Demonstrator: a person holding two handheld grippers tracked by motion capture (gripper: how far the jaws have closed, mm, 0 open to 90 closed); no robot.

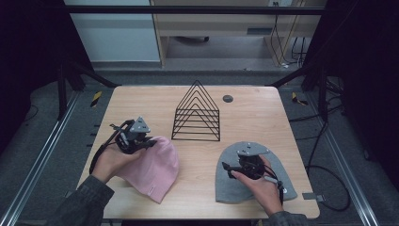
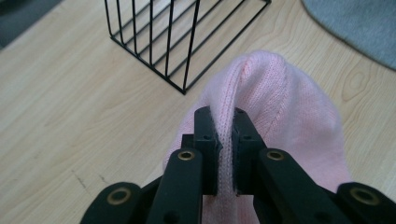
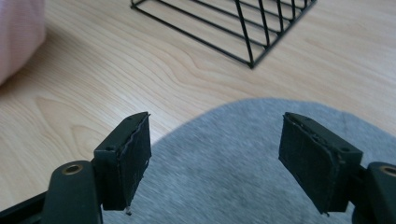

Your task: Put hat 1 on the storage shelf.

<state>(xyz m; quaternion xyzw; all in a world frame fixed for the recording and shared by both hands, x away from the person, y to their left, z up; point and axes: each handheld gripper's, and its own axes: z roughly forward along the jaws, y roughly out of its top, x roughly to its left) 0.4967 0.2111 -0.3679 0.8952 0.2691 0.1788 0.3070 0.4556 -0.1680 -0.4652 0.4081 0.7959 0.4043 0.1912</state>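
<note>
- Left tongs [image 2: 225, 123] pinch a raised fold of the pink beanie [image 2: 280, 112] — it lies on the tabletop [image 1: 141, 101] beside the wire rack [image 1: 197, 113].
- Right tongs [image 3: 215, 163] hang spread over the grey beanie [image 3: 233, 154].
- Lift slowly — a thin fold may slip out.

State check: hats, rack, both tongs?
pink hat: fold pinched and lifted by left tongs
grey hat: flat on table, not gripped
right tongs: open above grey hat
wire rack: upright, empty
</note>
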